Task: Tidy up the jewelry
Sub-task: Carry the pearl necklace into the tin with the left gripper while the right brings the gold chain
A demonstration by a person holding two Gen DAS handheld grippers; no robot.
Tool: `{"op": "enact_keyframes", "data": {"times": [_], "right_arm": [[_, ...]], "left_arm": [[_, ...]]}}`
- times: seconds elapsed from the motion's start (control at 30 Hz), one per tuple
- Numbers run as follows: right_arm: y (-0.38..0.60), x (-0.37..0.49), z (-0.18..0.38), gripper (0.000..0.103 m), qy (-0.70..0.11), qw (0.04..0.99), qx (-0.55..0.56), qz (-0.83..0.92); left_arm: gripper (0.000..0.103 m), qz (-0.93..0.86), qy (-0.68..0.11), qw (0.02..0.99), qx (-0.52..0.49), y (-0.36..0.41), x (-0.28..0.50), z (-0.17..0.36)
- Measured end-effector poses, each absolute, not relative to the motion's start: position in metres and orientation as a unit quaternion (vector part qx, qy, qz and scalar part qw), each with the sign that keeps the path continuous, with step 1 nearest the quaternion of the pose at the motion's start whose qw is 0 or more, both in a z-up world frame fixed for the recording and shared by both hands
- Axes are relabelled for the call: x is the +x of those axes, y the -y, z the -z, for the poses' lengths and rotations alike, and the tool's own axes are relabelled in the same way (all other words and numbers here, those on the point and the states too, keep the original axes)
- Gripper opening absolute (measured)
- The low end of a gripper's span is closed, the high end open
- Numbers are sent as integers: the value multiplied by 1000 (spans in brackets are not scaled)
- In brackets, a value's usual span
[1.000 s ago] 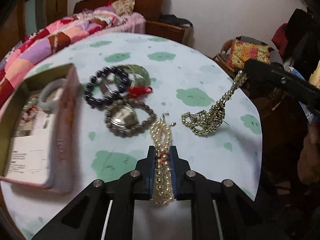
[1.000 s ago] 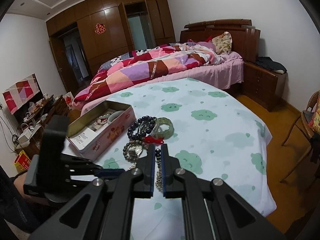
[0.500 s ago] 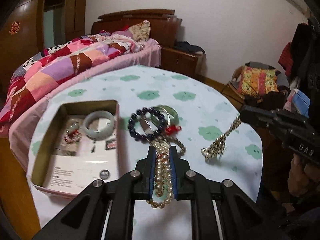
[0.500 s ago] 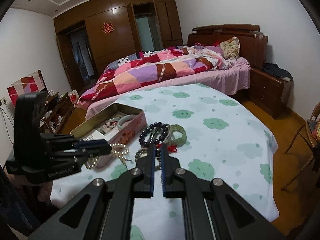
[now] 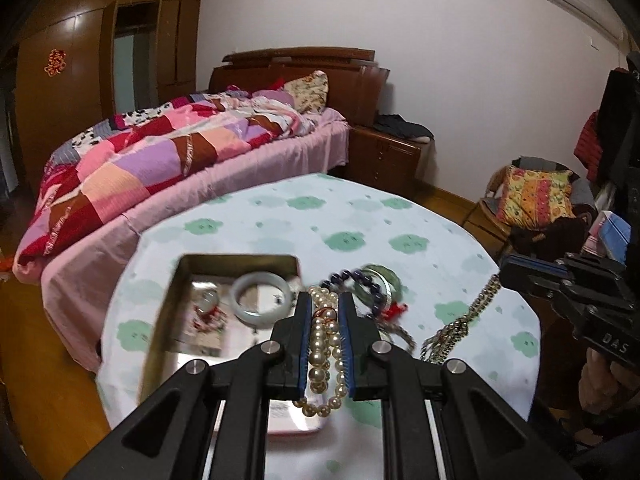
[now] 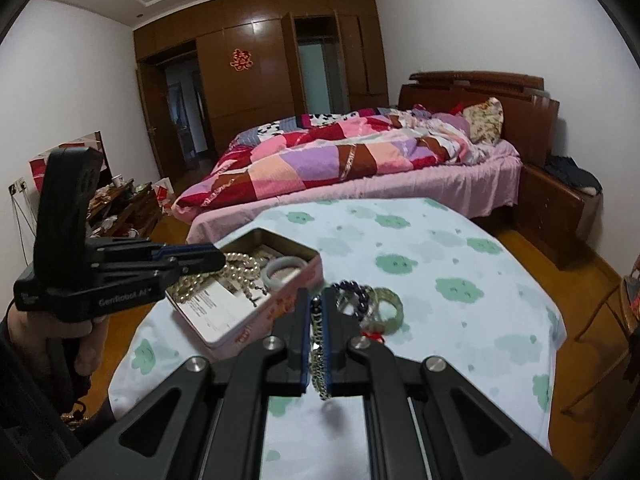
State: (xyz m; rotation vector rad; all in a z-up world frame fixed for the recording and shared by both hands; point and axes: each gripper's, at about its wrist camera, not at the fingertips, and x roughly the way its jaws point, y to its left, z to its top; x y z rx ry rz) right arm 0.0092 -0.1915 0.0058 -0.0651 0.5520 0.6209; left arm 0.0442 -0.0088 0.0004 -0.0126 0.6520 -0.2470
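Left gripper point(image 5: 325, 344) is angled down, jaws clamped on the pearl necklace point(image 5: 323, 354) with beads dangling out both ends. Right gripper point(image 6: 319, 344) tilts down too, jaws pinched tight on the gold chain point(image 5: 460, 326). A hand point(image 6: 80, 344) wraps the left handle, and fingers point(image 5: 600, 384) curl round the right one.

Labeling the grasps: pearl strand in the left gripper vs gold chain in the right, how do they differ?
The pearl strand has large cream round beads; the gold chain has small metallic links. The pearl strand hangs over the open tin, while the gold chain dangles over the tablecloth beside the loose bracelets. The left gripper holds bunched loops; the right gripper holds a thin line. Both are clamped and lifted.
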Motion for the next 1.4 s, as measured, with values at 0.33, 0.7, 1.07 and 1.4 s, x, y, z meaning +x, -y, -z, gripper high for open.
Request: {"op": "enact_keyframes", "data": {"times": [0.33, 0.7, 1.07, 1.4], "right_arm": [[158, 24, -21, 7, -250, 909, -56, -329], [104, 48, -37, 7, -228, 902, -88, -355], [66, 74, -9, 7, -264, 890, -105, -358], [53, 96, 24, 7, -307, 880, -114, -345]], "left_arm": [[12, 80, -308, 948, -6, -21, 60, -7], [12, 41, -321, 946, -8, -52, 83, 4], [12, 15, -342, 940, -4, -69, 110, 22], [13, 6, -369, 929, -1, -73, 127, 47]]}}
